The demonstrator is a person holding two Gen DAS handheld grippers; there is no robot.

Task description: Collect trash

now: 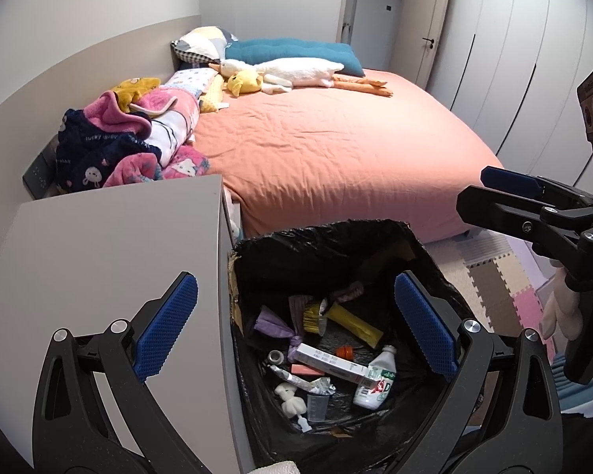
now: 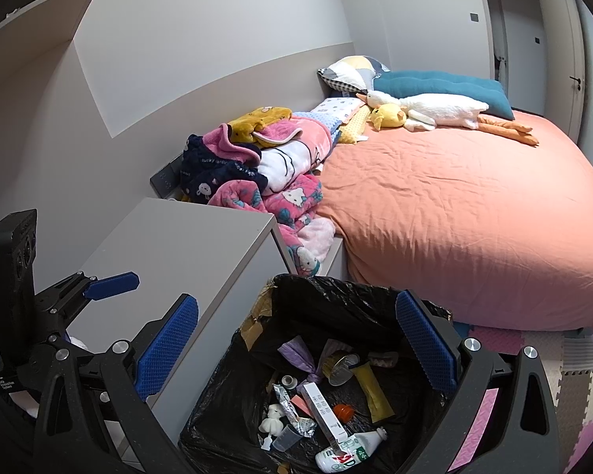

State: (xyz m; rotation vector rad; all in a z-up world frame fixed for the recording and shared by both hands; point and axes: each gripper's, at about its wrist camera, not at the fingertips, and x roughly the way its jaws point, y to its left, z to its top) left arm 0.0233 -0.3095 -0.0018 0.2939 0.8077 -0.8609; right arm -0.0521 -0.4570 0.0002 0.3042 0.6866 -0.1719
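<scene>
Left gripper (image 1: 295, 326) and right gripper (image 2: 296, 341), nearest the lens, both hang with jaws spread wide and empty over the bin (image 1: 435, 260), a box lined with a black bag standing between the grey cabinet (image 1: 110, 260) and the bed (image 1: 336, 146). Behind lie the orange bed, a heap of blankets (image 1: 138, 142) and a white toy goose (image 1: 296, 71). In the bin lies the trash: a white bottle (image 1: 375, 385), a long white box (image 1: 332, 363), a yellow packet (image 1: 355, 324), a purple bag (image 1: 272, 326), a clear cup (image 1: 318, 407), an orange cap (image 1: 344, 352).
</scene>
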